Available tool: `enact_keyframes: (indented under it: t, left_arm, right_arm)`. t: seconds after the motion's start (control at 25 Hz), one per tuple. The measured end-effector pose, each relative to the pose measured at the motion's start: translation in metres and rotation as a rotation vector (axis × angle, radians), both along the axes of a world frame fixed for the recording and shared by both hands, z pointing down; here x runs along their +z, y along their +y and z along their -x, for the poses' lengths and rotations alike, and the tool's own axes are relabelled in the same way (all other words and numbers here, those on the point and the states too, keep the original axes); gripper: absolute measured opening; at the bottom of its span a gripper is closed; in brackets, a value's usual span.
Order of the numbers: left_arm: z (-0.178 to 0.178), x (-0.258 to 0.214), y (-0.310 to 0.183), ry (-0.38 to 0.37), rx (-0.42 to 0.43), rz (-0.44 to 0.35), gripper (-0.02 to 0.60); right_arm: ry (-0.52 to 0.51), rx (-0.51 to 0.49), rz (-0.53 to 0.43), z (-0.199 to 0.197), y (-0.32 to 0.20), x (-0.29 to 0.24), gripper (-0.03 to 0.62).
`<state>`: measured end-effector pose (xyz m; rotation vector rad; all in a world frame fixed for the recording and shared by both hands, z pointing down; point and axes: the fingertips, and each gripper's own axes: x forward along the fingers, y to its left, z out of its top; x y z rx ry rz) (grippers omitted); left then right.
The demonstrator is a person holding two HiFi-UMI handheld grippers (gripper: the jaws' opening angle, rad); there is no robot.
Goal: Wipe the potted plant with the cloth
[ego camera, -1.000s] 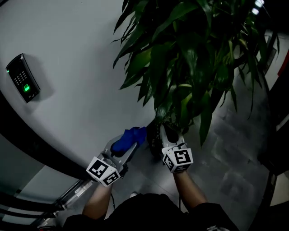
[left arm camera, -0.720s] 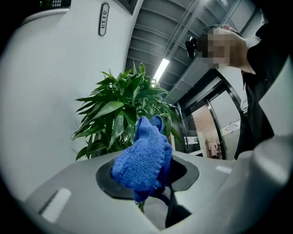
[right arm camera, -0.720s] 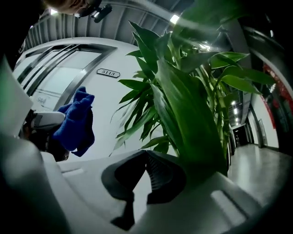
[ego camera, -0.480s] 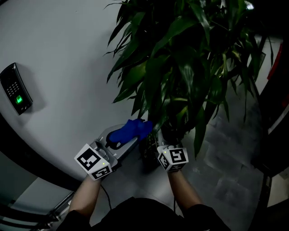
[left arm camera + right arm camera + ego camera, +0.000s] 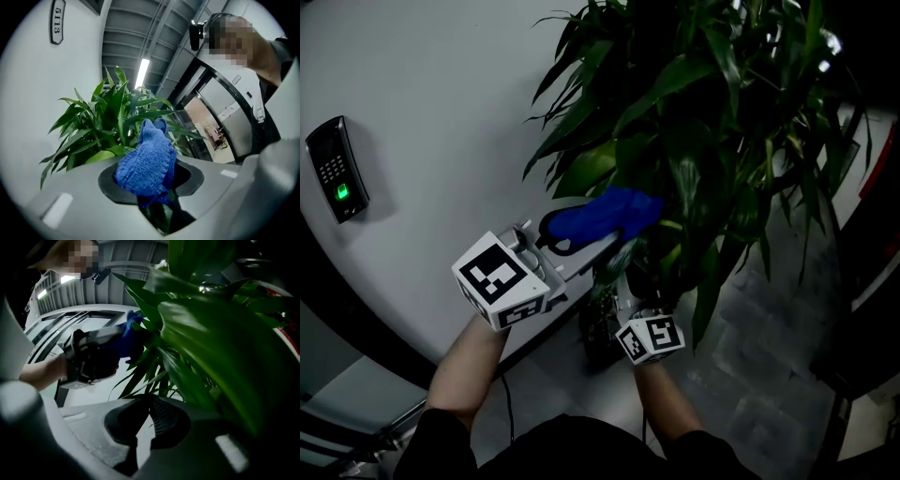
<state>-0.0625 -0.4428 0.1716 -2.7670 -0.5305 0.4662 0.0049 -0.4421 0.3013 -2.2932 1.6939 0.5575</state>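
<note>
Now: left tongs (image 5: 152, 194) clenched on the blue cloth (image 5: 145, 161), which sits against the potted plant's (image 5: 694, 122) left-side leaves. Right tongs (image 5: 149, 423) closed at the tips, empty, low under the plant's foliage.

An indoor hallway or lobby, probably in an office building. A keypad door reader (image 5: 337, 169) is fixed to a curved white wall (image 5: 441, 103), which also carries a room number plate (image 5: 57, 21). Overhead, a slatted grey ceiling (image 5: 124, 42) holds a strip light (image 5: 142, 72). Grey floor tiles (image 5: 769, 347) lie under a large potted plant (image 5: 703, 122), with dark-framed glass panels (image 5: 213, 112) beyond.
</note>
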Motion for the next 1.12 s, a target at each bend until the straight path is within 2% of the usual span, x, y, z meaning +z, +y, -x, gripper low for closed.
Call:
enact_keyframes:
  t: [0.24, 0.4, 0.48, 0.84, 1.12]
  left_arm:
    - [-0.044, 0.011, -0.013, -0.054, -0.141, -0.194, 0.155]
    - [-0.065, 0.029, -0.003, -0.123, -0.171, -0.343, 0.155]
    - [-0.072, 0.039, 0.002, -0.158, -0.162, -0.379, 0.155]
    - [-0.063, 0.053, 0.015, -0.201, -0.087, -0.324, 0.155]
    - [-0.048, 0.078, 0.016, -0.239, -0.015, -0.203, 0.155]
  right_arm:
    - [0.023, -0.029, -0.013, 0.006, 0.005, -0.010, 0.003]
    - [0.018, -0.024, -0.028, 0.004, 0.008, -0.014, 0.003]
    - [0.007, -0.019, -0.042, 0.001, 0.009, -0.016, 0.003]
    - [0.027, 0.003, -0.043, 0.002, 0.013, -0.021, 0.003]
    - [-0.028, 0.015, -0.025, 0.002, 0.011, -0.003, 0.003]
